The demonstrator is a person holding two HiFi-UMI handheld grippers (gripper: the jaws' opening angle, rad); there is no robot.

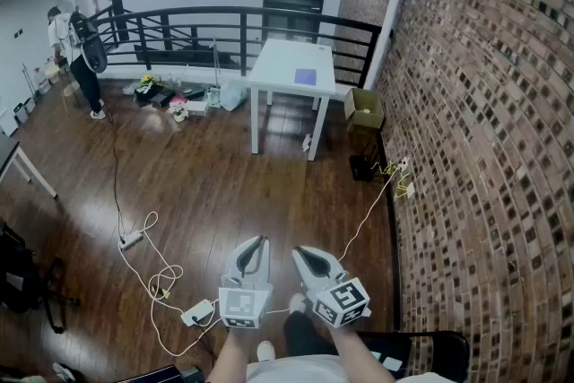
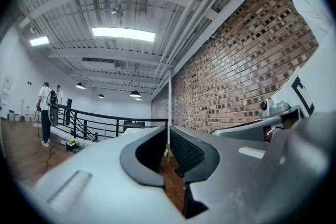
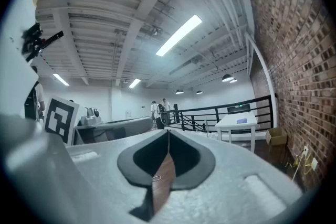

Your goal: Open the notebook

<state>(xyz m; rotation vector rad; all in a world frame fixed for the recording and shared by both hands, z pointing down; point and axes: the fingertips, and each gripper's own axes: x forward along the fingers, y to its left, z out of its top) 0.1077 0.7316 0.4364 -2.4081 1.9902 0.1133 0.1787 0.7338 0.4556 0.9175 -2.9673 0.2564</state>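
The notebook [image 1: 306, 76] is a small purple-blue book lying flat and closed on a white table [image 1: 278, 67] across the room, near the railing. The right gripper view shows the notebook [image 3: 241, 121] far off on that table [image 3: 231, 126]. Both grippers are held low, close to the person's body and several steps from the table. My left gripper [image 1: 261, 239] has its jaws together with nothing between them, and its tips [image 2: 168, 129] meet in its own view. My right gripper [image 1: 298, 252] is shut and empty too, its tips [image 3: 168, 130] touching.
A brick wall [image 1: 484, 148] runs along the right. A cardboard box [image 1: 363, 108] sits by the table. White cables and power strips [image 1: 152, 278] lie on the wooden floor at left. Two people [image 1: 76, 36] stand at the far left by the black railing [image 1: 224, 22].
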